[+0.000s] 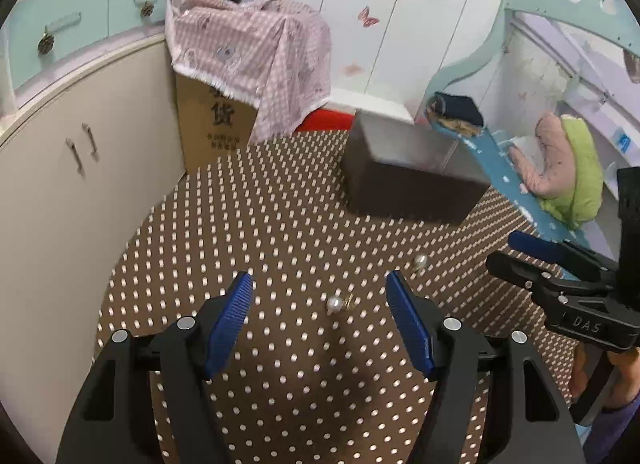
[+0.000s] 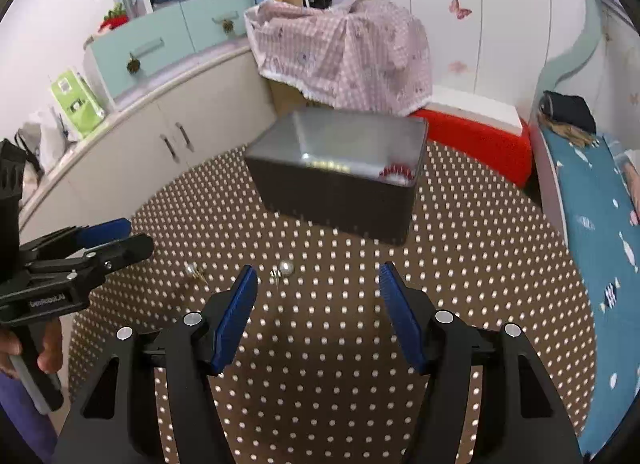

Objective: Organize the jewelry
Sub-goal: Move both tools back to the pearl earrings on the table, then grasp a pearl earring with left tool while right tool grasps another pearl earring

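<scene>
Two pearl earrings lie on the brown dotted table. In the left wrist view one earring [image 1: 339, 304] lies between my open left gripper's [image 1: 320, 284] blue fingertips, the other [image 1: 421, 262] farther right. In the right wrist view the first earring [image 2: 195, 271] lies left and the second [image 2: 283, 269] just ahead of my open right gripper [image 2: 318, 274]. A dark metal box [image 1: 412, 180] stands behind them; inside the box [image 2: 340, 176] I see a red-and-white piece [image 2: 395, 173] and a gold one [image 2: 328, 165]. The right gripper [image 1: 516, 252] shows at the right edge, the left gripper [image 2: 124, 238] at the left edge.
A cardboard box draped with pink checked cloth [image 1: 248, 56] stands at the table's back. A beige cabinet [image 1: 60, 168] curves along the left. A red-and-white box [image 2: 476, 132] and a blue bed [image 2: 592, 224] lie to the right.
</scene>
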Demonstrator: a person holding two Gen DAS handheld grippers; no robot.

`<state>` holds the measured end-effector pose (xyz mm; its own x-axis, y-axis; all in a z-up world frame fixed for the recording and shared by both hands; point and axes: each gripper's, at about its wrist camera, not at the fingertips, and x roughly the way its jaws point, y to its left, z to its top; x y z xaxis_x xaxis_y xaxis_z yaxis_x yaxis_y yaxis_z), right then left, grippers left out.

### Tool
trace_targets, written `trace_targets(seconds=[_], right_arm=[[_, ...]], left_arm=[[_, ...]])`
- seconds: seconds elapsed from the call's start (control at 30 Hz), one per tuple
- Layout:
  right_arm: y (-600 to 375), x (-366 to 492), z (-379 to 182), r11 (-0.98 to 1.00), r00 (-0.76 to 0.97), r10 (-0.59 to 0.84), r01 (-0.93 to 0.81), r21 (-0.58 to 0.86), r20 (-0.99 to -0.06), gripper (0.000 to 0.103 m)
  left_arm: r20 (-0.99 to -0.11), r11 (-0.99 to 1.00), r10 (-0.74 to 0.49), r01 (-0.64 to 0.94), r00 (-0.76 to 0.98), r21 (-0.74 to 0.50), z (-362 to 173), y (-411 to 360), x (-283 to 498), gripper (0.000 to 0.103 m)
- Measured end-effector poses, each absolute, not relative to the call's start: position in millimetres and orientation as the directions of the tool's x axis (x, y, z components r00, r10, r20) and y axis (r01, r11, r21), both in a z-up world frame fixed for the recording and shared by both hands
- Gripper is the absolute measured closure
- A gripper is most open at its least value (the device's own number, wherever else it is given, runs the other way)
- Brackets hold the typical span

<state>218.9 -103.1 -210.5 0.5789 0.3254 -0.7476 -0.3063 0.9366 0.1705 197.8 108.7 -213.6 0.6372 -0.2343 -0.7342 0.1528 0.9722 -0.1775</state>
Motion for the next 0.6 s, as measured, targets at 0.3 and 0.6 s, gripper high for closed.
trace_targets(seconds=[0.3, 0.6], right_arm=[[-98, 228, -230, 0.936, 0.551, 0.325, -0.301, 0.181, -0.768, 0.041], [-87, 241, -242, 0.932, 0.529, 0.331, -0.314, 0.182, -0.781, 0.041]], left_arm=[[-0.767, 0.977, -0.19, 0.191, 0.613, -0.09, -240, 87, 200, 0.038], [-0.791, 0.974, -0.177, 0.218, 0.586, -0.057, -252, 81, 211, 0.067]])
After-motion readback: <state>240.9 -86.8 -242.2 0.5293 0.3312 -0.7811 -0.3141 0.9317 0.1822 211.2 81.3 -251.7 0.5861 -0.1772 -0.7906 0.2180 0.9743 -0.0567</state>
